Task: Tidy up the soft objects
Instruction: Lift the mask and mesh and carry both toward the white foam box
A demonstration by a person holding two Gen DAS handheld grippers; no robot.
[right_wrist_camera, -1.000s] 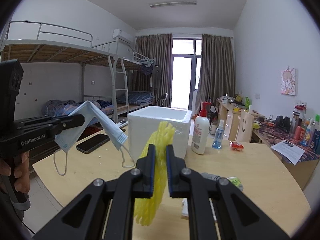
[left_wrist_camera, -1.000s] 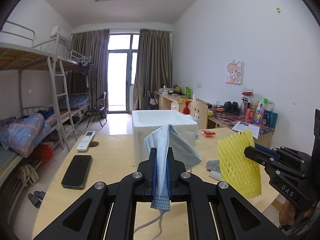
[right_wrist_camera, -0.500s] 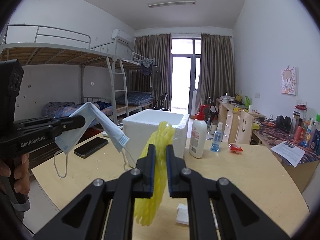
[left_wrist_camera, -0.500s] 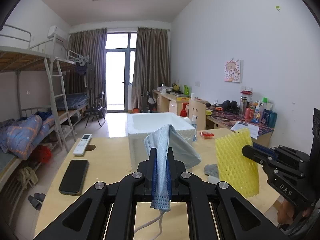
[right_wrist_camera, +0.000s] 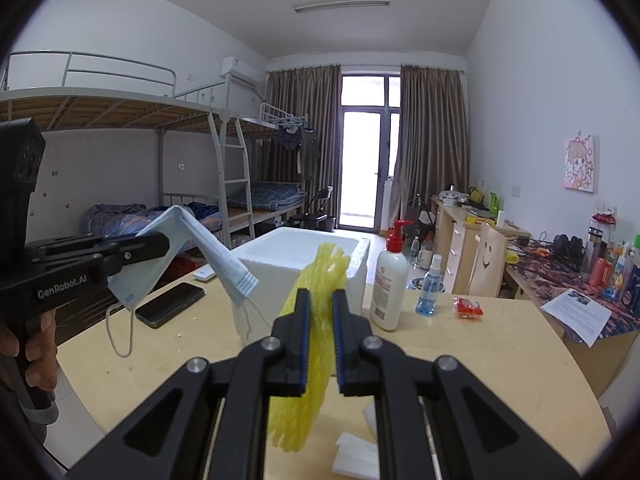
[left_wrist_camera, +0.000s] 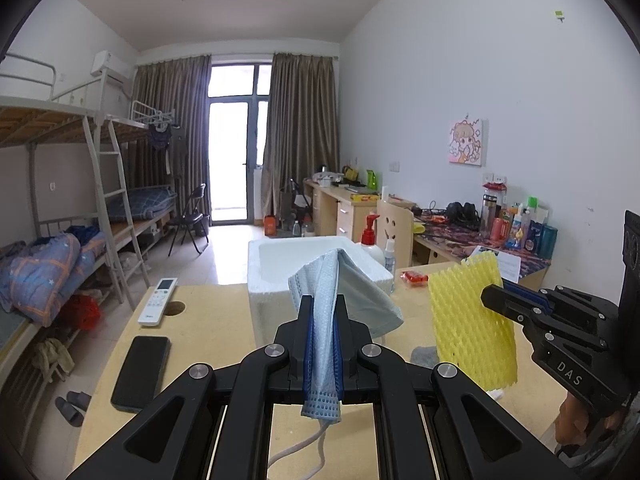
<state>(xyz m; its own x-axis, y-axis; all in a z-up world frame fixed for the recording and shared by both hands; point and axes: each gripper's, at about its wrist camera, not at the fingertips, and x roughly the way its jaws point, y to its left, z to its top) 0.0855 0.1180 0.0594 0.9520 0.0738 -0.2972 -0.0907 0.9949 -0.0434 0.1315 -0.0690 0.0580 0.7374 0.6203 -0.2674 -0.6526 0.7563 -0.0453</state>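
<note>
Dorm table [left_wrist_camera: 208, 320], foam box [left_wrist_camera: 280, 268] now seemingly nearer; left gripper [left_wrist_camera: 323, 322] still pinches mask [left_wrist_camera: 352, 296], right gripper [right_wrist_camera: 320, 320] yellow netting [right_wrist_camera: 320, 280].

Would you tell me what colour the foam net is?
Yellow; the foam net shows best in the left wrist view.

We see our left gripper [left_wrist_camera: 323, 320] clamped on a pale blue face mask [left_wrist_camera: 334, 300], its ear loop dangling below the fingers [left_wrist_camera: 306, 344]. Ahead, a white foam box [left_wrist_camera: 288, 272] stands at the bench's [left_wrist_camera: 212, 320] far edge. At right, our right gripper [left_wrist_camera: 496, 302] pinches a yellow foam net [left_wrist_camera: 468, 320]. A black phone [left_wrist_camera: 141, 372] and a white remote [left_wrist_camera: 158, 306] lie near the bench's left edge.
</note>
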